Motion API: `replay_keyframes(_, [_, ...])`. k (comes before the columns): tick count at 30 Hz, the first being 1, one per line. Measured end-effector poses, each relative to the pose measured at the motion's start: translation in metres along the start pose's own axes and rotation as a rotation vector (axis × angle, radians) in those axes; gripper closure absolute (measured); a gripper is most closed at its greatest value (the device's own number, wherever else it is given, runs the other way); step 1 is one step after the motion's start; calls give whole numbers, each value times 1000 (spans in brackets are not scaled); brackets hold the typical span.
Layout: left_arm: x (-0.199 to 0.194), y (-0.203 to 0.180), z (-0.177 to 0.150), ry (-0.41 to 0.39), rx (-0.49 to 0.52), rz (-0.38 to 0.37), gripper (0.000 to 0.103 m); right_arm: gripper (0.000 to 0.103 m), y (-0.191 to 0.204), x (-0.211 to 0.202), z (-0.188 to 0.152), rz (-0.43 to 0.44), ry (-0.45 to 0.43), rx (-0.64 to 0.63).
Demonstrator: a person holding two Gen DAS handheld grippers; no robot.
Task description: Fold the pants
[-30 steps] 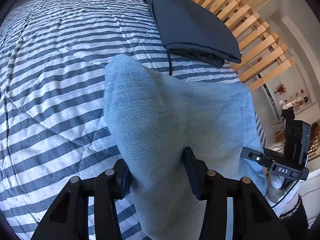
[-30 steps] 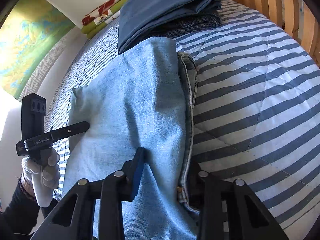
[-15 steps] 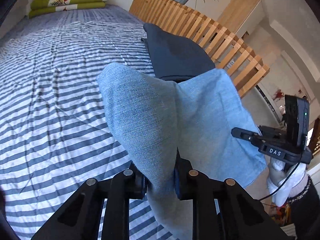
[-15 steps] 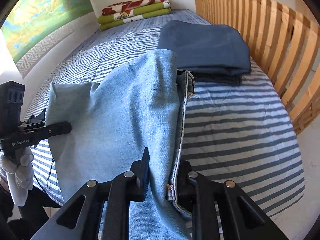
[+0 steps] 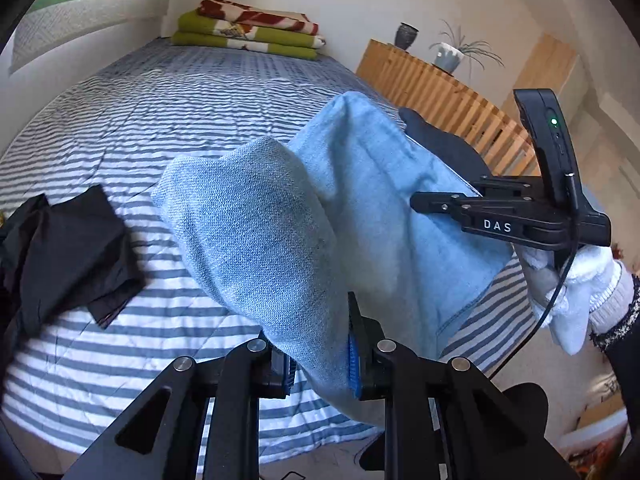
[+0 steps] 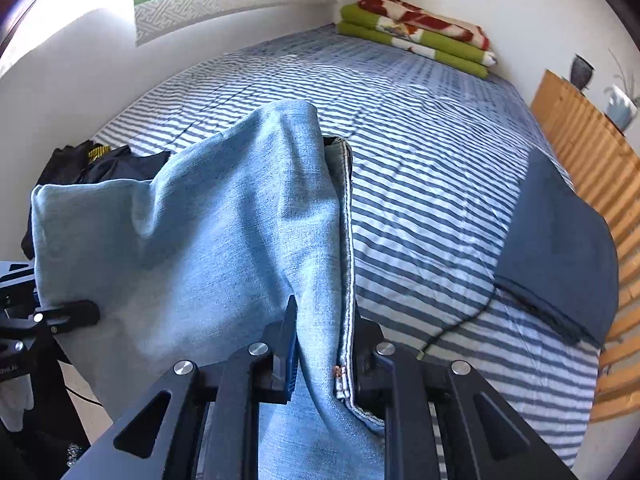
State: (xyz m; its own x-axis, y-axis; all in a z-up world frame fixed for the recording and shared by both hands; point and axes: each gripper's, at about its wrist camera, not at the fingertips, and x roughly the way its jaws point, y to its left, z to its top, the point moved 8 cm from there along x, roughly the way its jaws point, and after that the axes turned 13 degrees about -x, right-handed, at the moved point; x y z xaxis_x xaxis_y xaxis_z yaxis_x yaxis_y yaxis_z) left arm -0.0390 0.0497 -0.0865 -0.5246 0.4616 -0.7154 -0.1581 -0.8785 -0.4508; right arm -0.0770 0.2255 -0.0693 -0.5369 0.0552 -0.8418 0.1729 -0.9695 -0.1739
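left gripper point(image 5: 320, 360) clenching a fold of the jeans point(image 5: 360, 208) | right gripper point(image 6: 324, 344) pinching the seamed edge | jeans hanging between both above the near edge of the striped bed point(image 5: 160, 120), likely being kept taut so the fold lands flat | navy stack point(image 6: 560, 240) lying far right

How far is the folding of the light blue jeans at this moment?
Done: dark blue folded pants lie by the slatted bed end. In hand: the left gripper and right gripper each clamp the light blue jeans, lifted off the striped bed cover. Left: laying them down, folding; the black garment waits.
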Motion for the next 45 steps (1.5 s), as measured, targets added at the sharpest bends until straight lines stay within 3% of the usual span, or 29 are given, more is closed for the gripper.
replay_keyframes(5, [-8,54,-21,7,-101,31,82,86,44,32,29,53,26,-131])
replay_keyframes(9, [9,92,-48,138,-177,44,69,78,68,70,33,47,110,-243])
replay_keyframes(12, [-3,115,-54,170,-220,13,65,71,56,65,35,30,106,-155])
replay_keyframes(15, [-25,129,-38,123,-191,11,62,65,17,31,32,-50,22,2])
replay_keyframes(18, [-44,128,-5,67,-137,-14,60,64,6,-8,12,-45,-64,136])
replay_keyframes(21, [-47,114,34,8,-61,-26,55,64,33,-29,-3,37,-122,164])
replay_keyframes(24, [-20,81,56,76,-15,-126,54,64,71,-19,-6,172,-141,193])
replay_keyframes(26, [10,63,63,126,26,-155,54,64,91,6,-5,180,-123,186])
replay_keyframes(29, [61,55,65,215,55,-144,54,64,99,51,-1,223,-79,253])
replay_keyframes(30, [76,61,63,228,59,-102,54,64,100,62,-2,248,-71,280])
replay_keyframes(31, [94,73,66,218,77,-10,56,64,99,73,-3,270,-61,308])
replay_keyframes(32, [112,85,65,228,85,39,74,64,97,81,-4,272,-49,327])
replay_keyframes(34, [128,104,68,234,35,43,89,64,91,80,-8,266,-62,348])
replay_keyframes(37, [120,112,71,217,13,17,89,57,68,52,-29,227,-99,419])
replay_keyframes(38, [115,117,73,197,8,40,82,43,58,42,-42,200,-106,454])
replay_keyframes(39, [111,122,77,184,1,41,76,38,48,33,-58,170,-113,501])
replay_keyframes(41, [104,131,83,178,-41,4,40,38,35,24,-87,155,-109,575])
replay_keyframes(43, [102,136,85,198,-77,-34,25,38,31,26,-109,171,-87,627])
replay_keyframes(45, [103,136,84,231,-69,-15,20,38,34,32,-121,202,-79,665])
